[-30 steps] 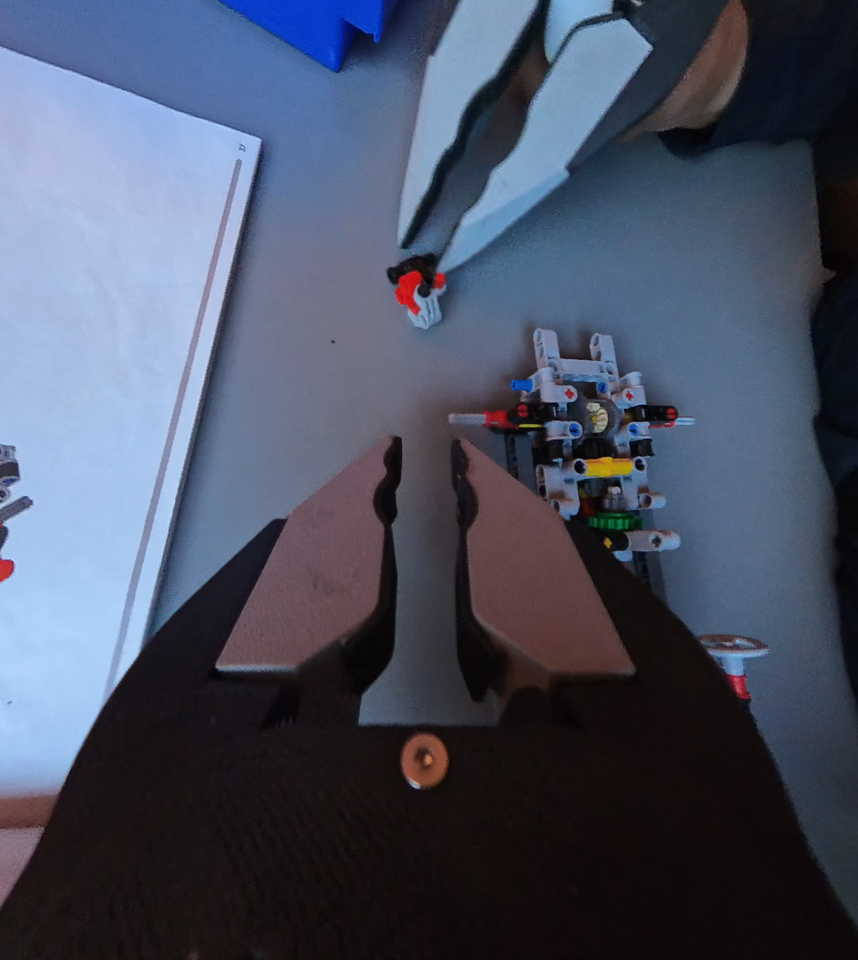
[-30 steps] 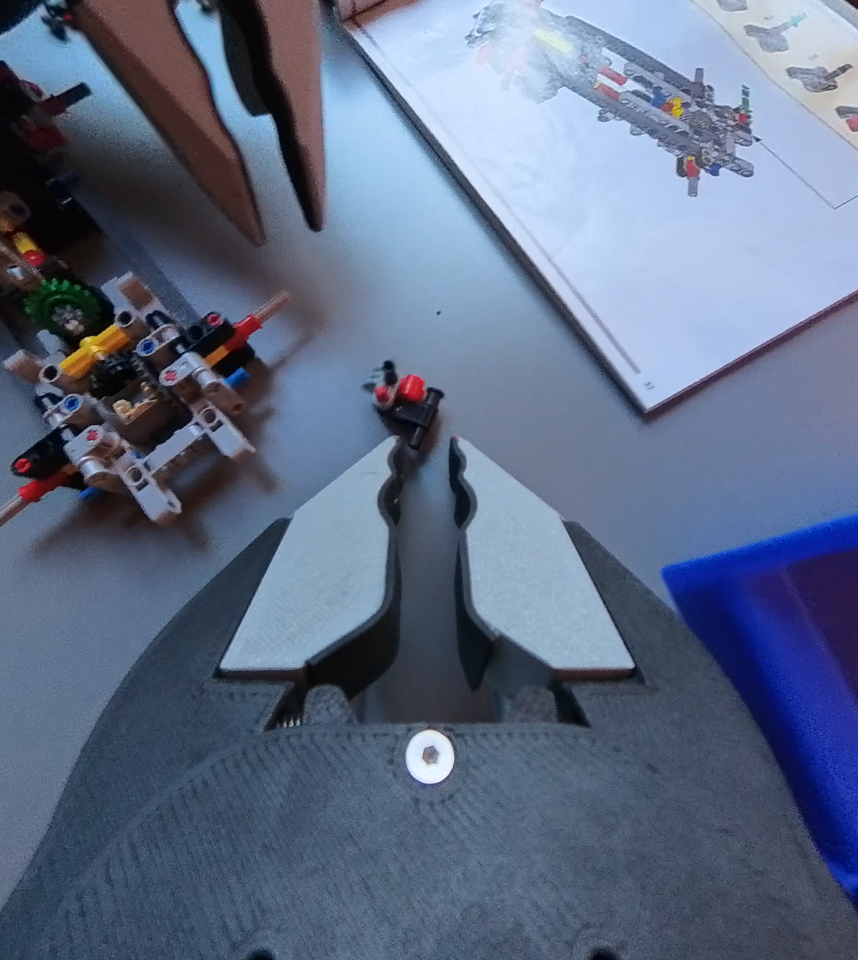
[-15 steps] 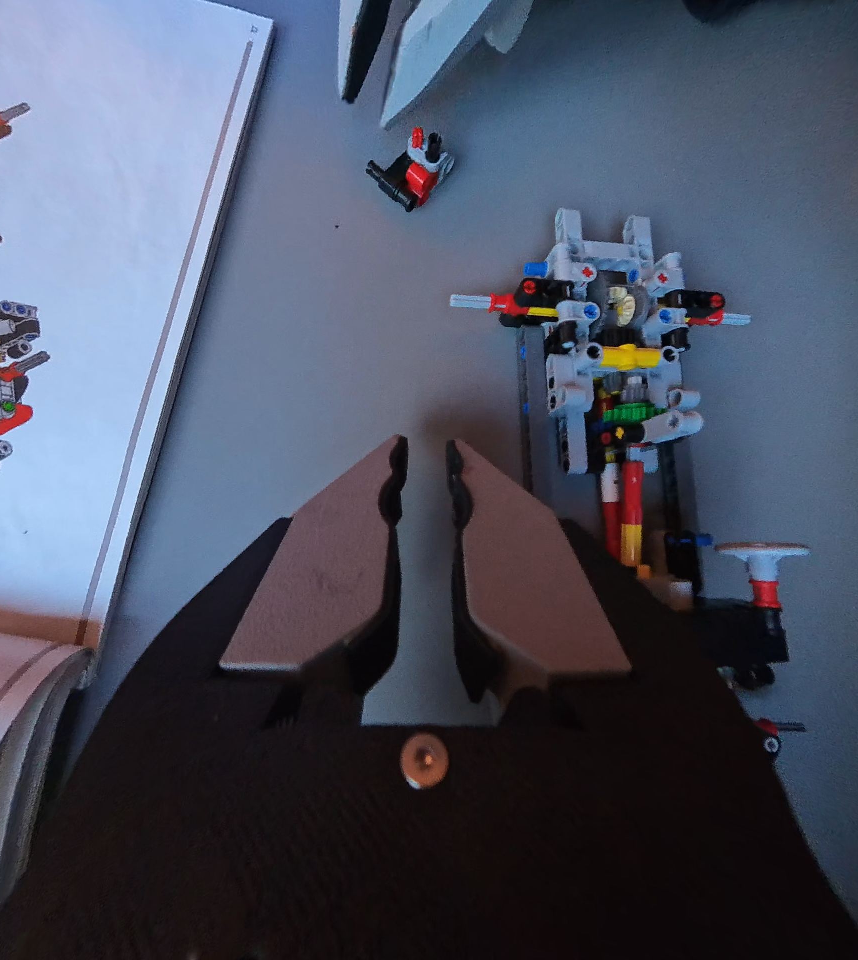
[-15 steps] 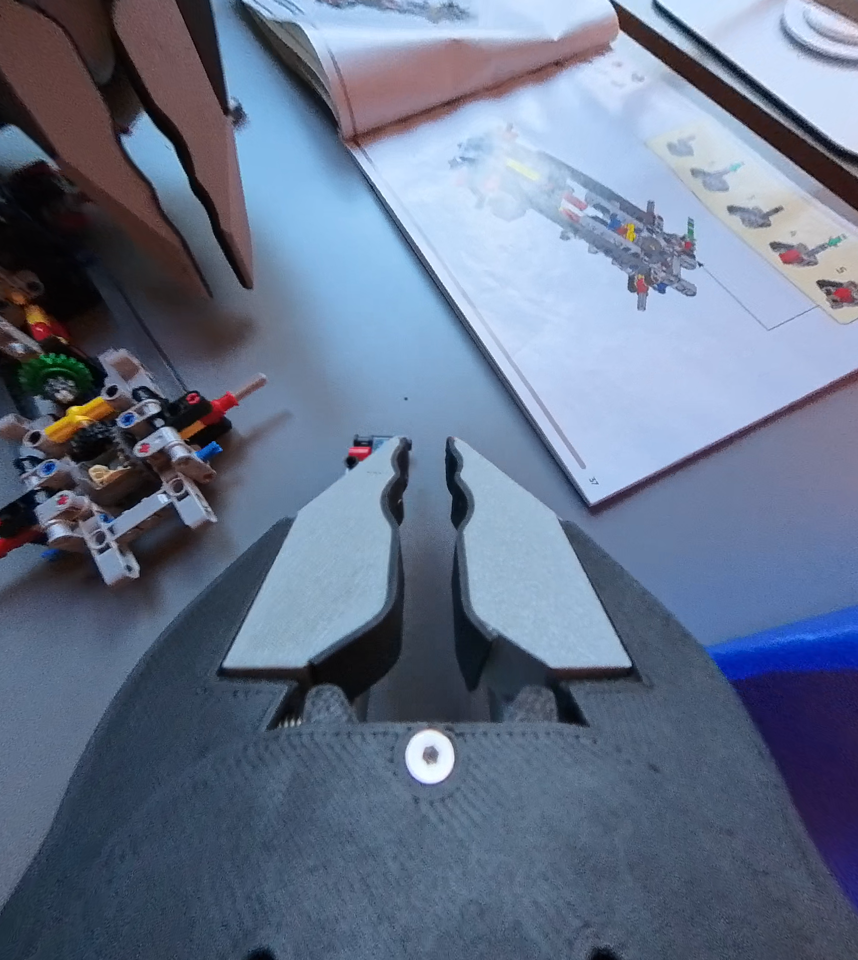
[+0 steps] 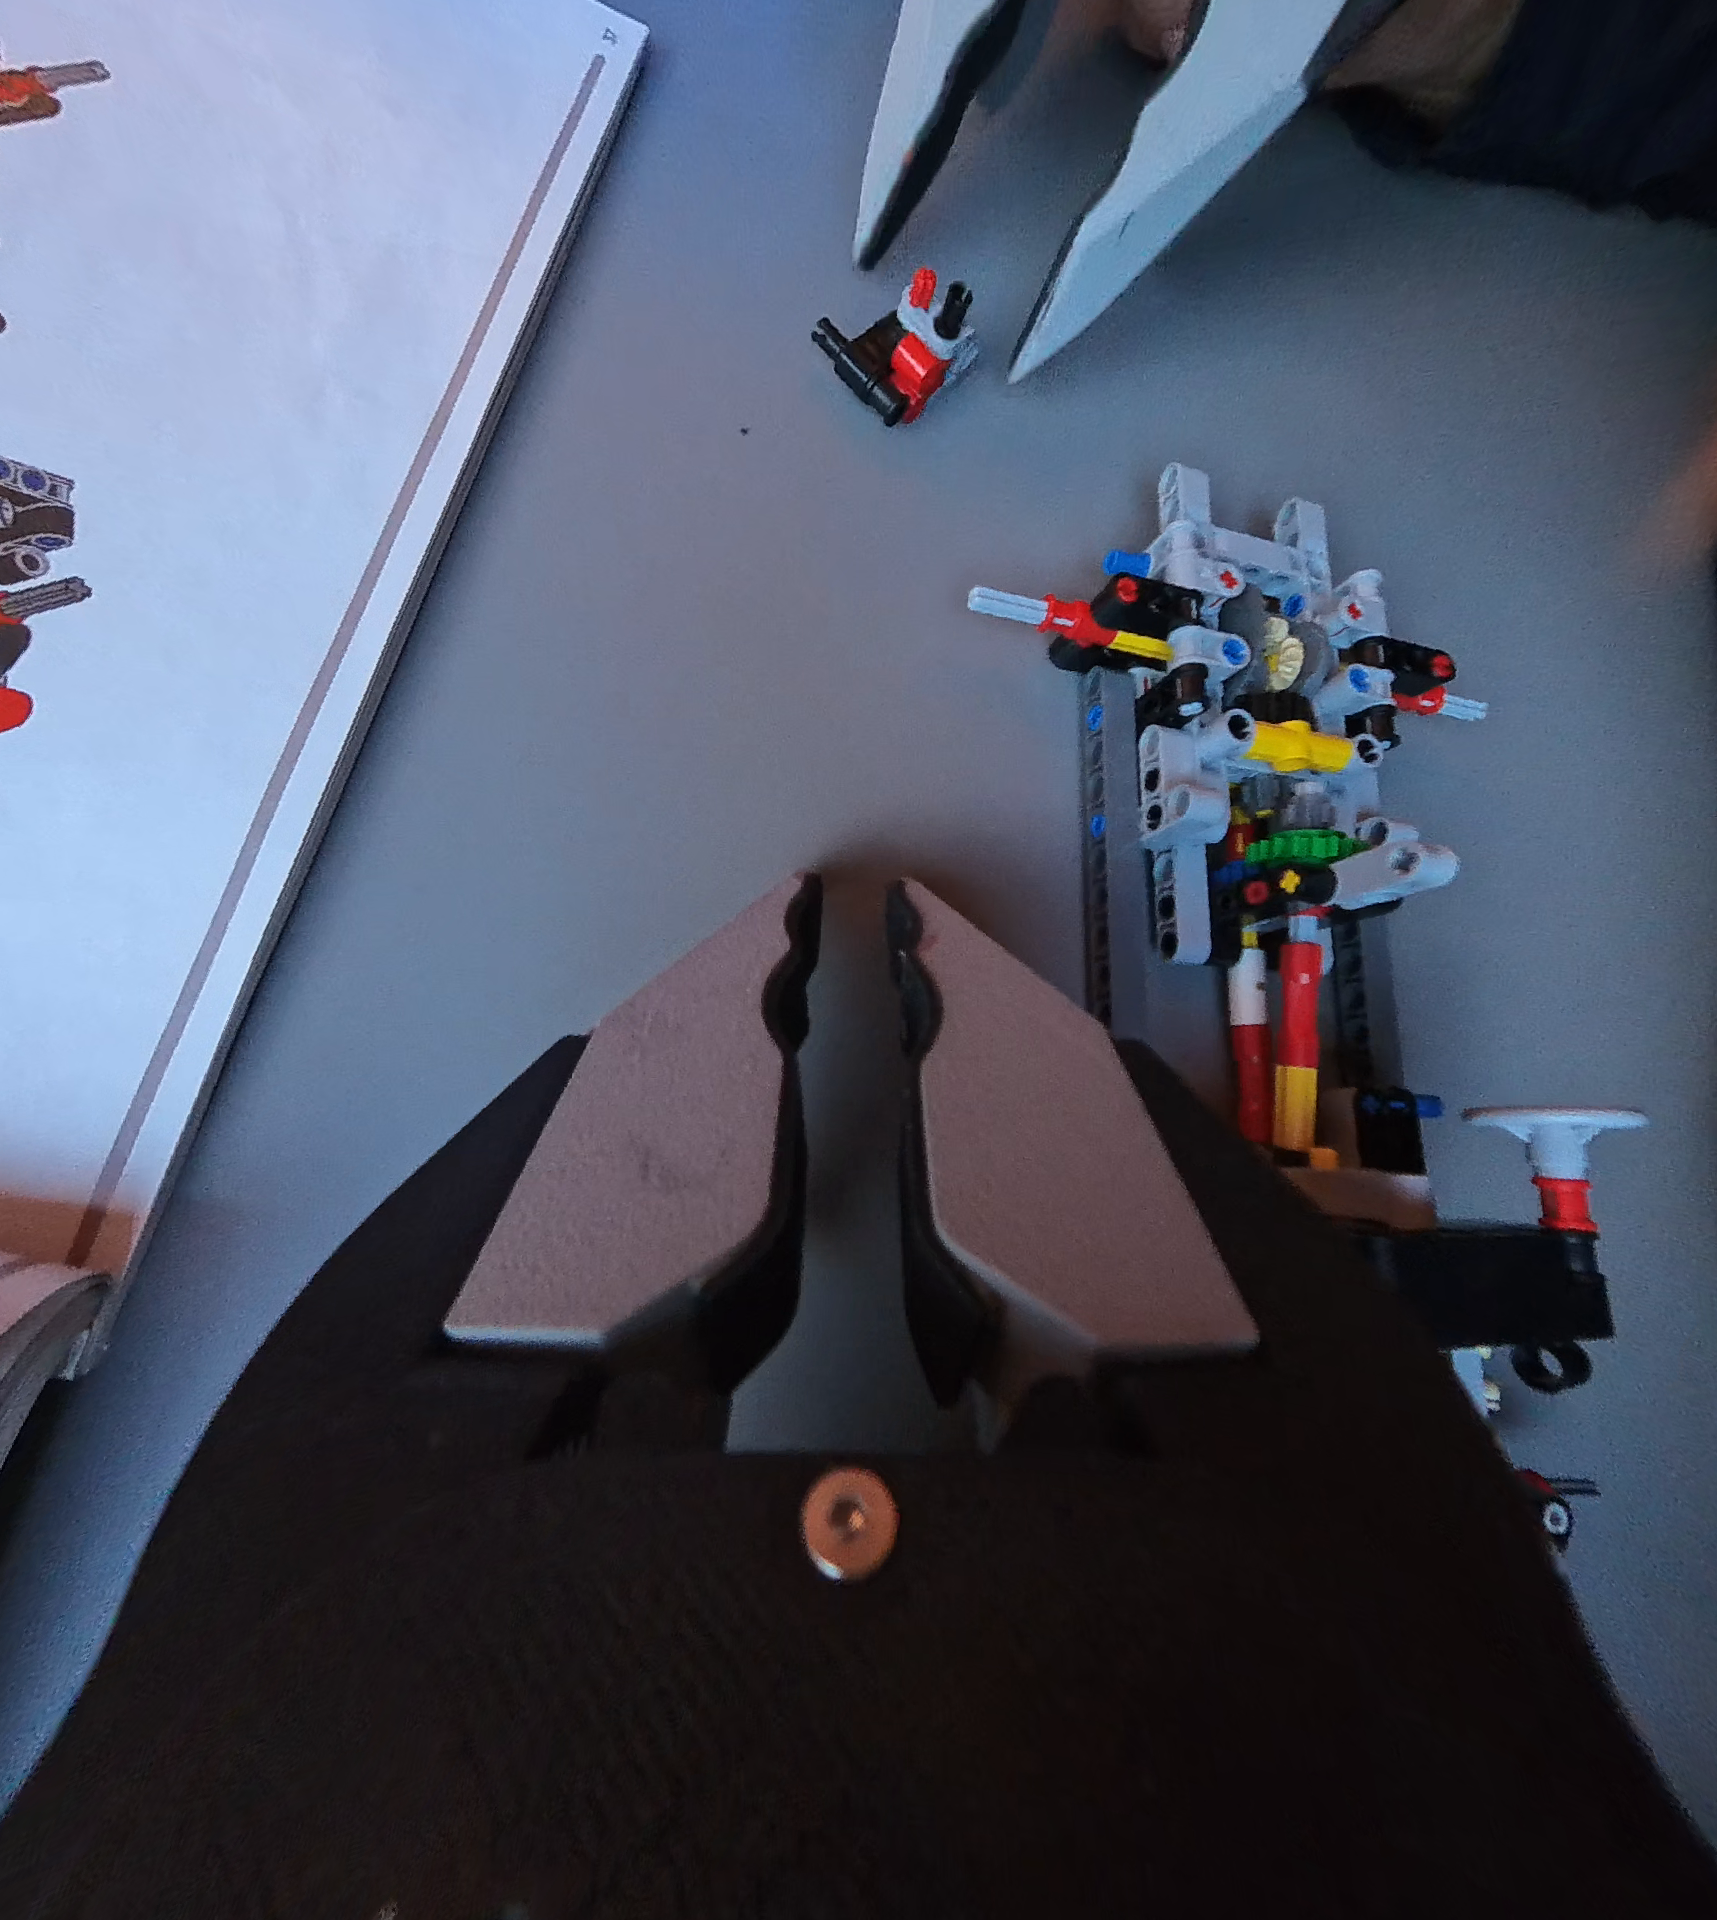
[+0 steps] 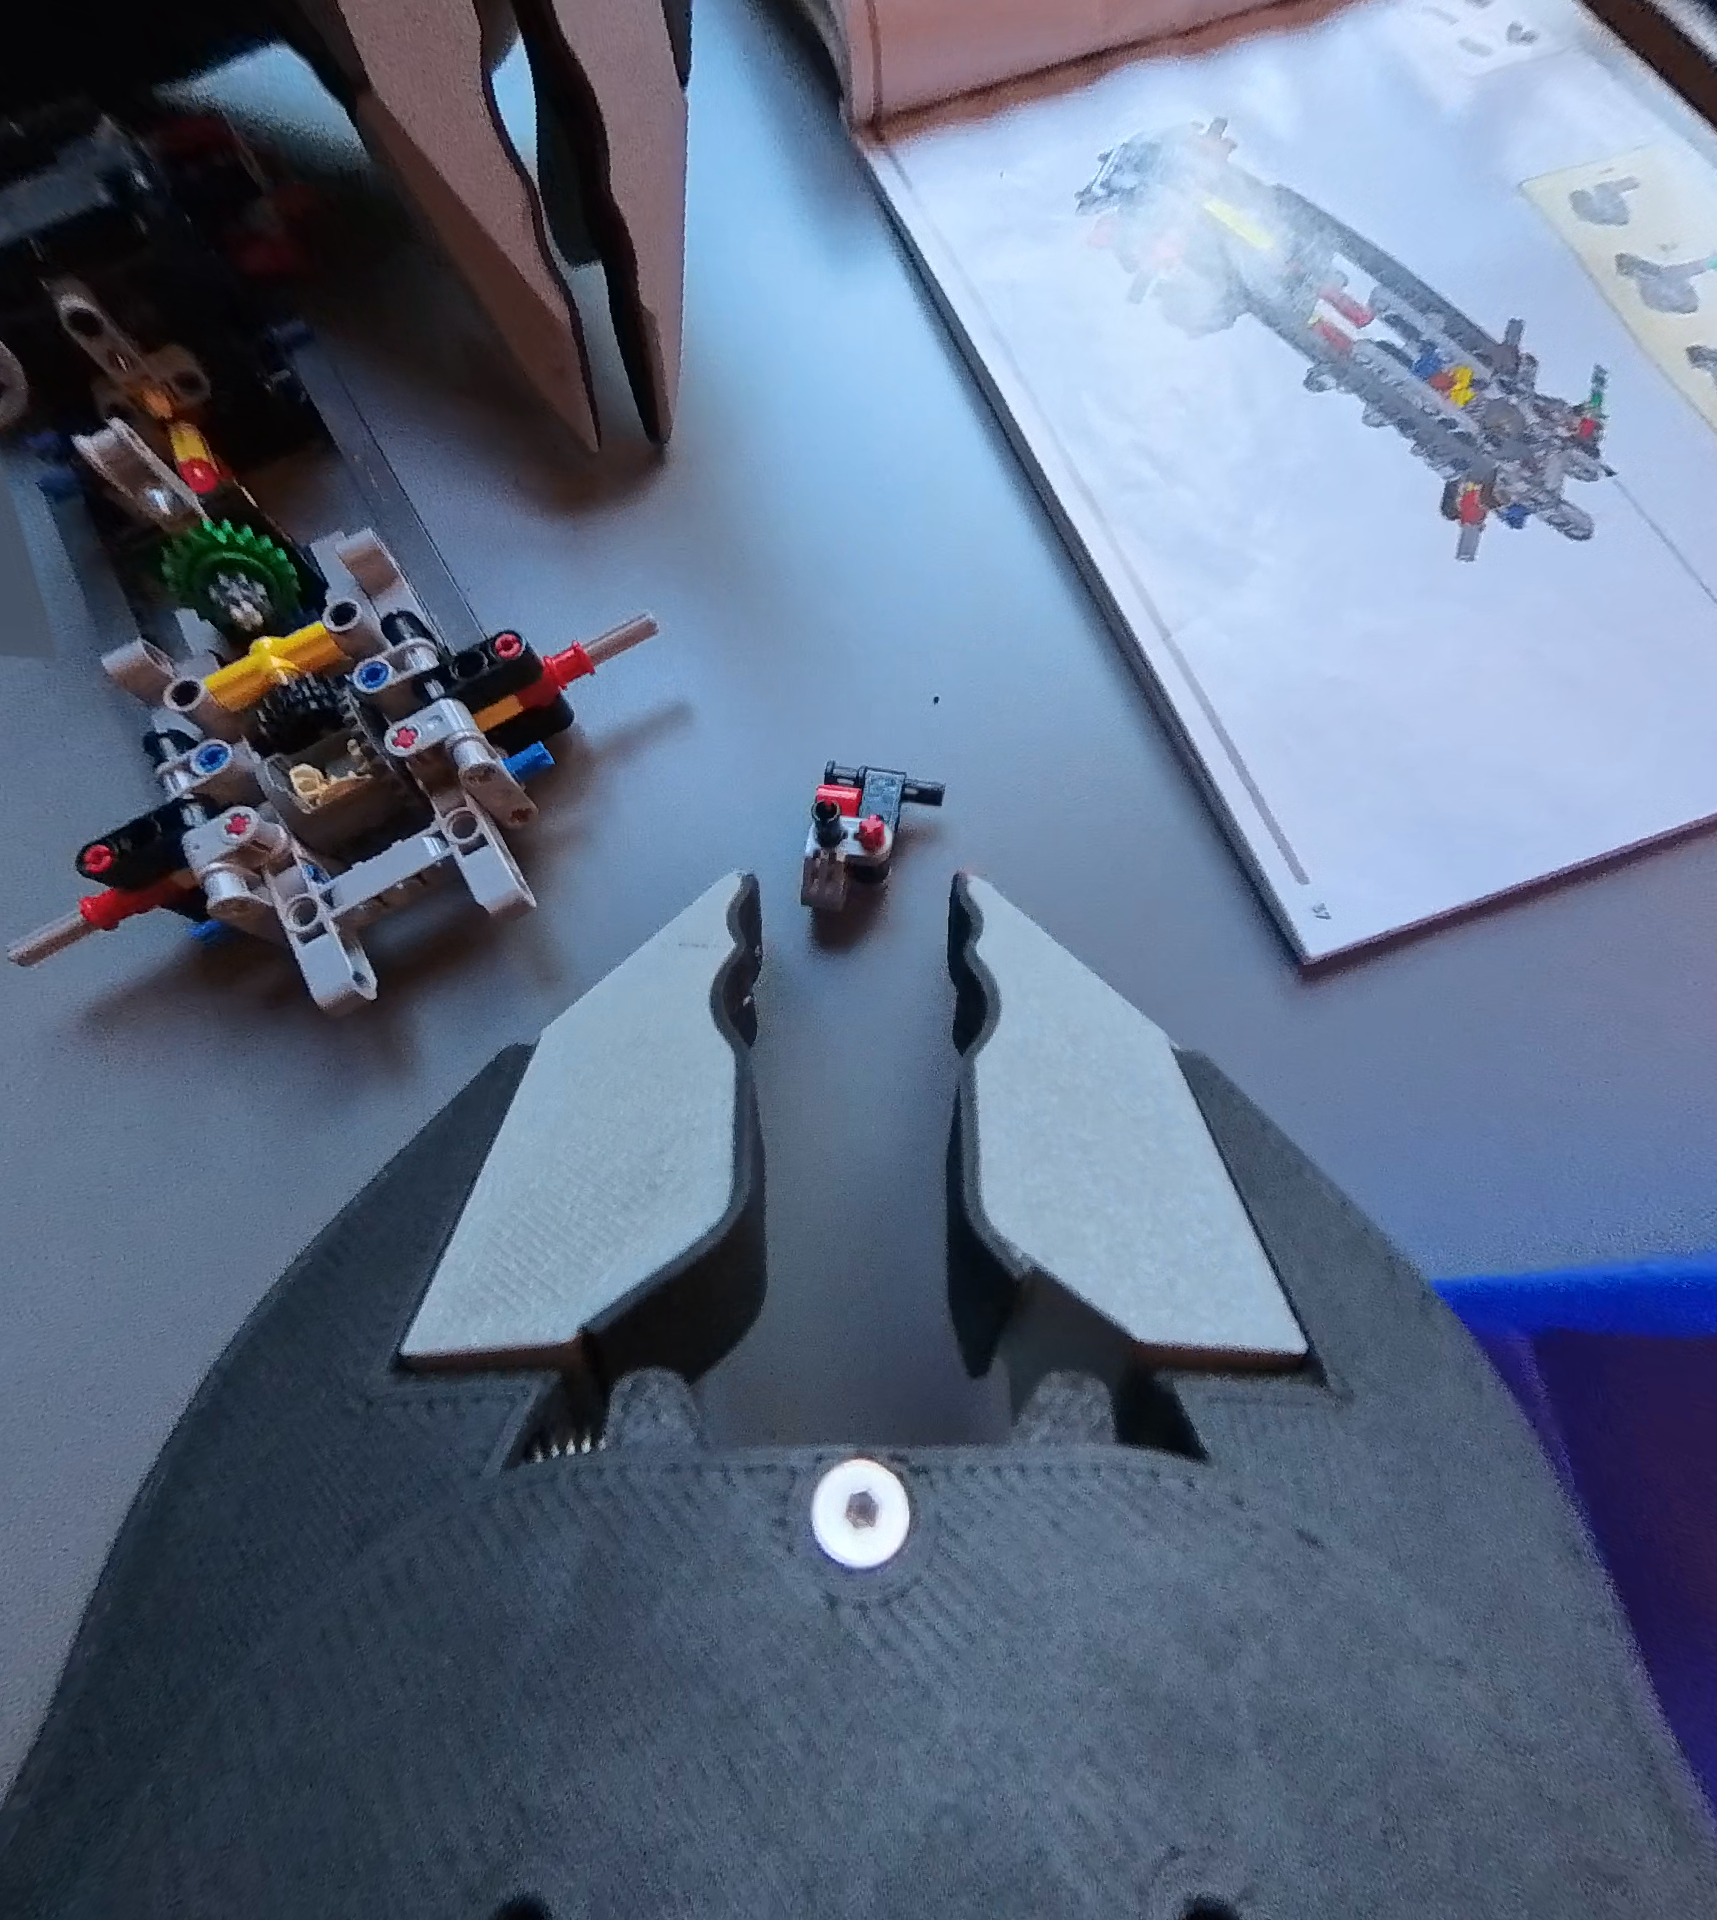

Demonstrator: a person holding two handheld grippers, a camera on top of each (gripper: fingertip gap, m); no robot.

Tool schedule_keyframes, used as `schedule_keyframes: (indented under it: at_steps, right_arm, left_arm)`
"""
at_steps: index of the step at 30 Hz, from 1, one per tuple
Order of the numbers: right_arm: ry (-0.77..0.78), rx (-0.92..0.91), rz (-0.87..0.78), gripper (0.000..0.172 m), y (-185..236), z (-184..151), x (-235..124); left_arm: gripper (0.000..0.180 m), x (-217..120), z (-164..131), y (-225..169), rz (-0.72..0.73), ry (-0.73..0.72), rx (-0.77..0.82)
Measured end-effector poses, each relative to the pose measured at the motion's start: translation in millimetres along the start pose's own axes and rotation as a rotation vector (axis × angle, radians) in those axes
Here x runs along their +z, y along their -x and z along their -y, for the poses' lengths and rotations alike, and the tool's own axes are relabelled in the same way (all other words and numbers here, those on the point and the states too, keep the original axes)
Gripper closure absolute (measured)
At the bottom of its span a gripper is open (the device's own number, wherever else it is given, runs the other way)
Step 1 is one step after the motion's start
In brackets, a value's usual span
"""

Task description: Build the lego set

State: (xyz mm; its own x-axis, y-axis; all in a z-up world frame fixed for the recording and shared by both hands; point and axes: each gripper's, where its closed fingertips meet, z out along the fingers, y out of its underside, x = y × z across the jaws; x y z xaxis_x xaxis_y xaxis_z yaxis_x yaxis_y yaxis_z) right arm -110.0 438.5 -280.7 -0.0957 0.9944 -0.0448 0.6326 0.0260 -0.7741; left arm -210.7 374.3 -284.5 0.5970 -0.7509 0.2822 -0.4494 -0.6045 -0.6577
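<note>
— Just beyond the fingertips of the right gripper [image 6: 854, 904], at the centre of the right wrist view, lies a small brick cluster [image 6: 859, 831] of red, black and grey parts. It rests flat on the grey table [image 6: 833, 582].

— Is it between the fingers?

— Not quite. It sits a little ahead of the tips, on the line of the gap. The jaws stand spread with nothing in them, and neither pad touches the cluster.

— How does it lie?

— Its black pin runs across the frame, left to right, at the far end, while the grey end points back toward the gripper.

— And the left gripper [image 5: 852, 894]?

— Its brown fingers are nearly together, a narrow slot between them, holding nothing. In its own view the cluster [image 5: 895, 348] is well apart, in the upper middle of the frame. The right gripper is plainly nearer.

— What else is about?

— A larger brick assembly [image 6: 314, 748] at left centre of the right view, an open instruction booklet [image 6: 1405, 520] at upper right, and a blue bin [image 6: 1664, 1455] at lower right.
</note>
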Motion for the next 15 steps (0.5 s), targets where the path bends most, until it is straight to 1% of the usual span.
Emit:
schedule_keyframes:
  at_steps: [5, 9, 15]
  right_arm:
    - [0.045, -0.023, -0.009, 0.144, 0.1, -1.8, 8.9]
    - [0.047, -0.027, -0.015, 0.159, -1.1, -0.6, 10.9]
    - [0.045, -0.005, 0.004, 0.16, -1.0, -0.5, 10.6]
  left_arm:
    - [0.173, 0.7, 0.5, 1.2, -0.005, -0.011, -0.007]
    - [0.174, 1.1, 0.7, 1.3, -0.001, -0.008, -0.003]
    - [0.174, 1.8, 1.4, 0.9, -0.014, -0.015, -0.013]
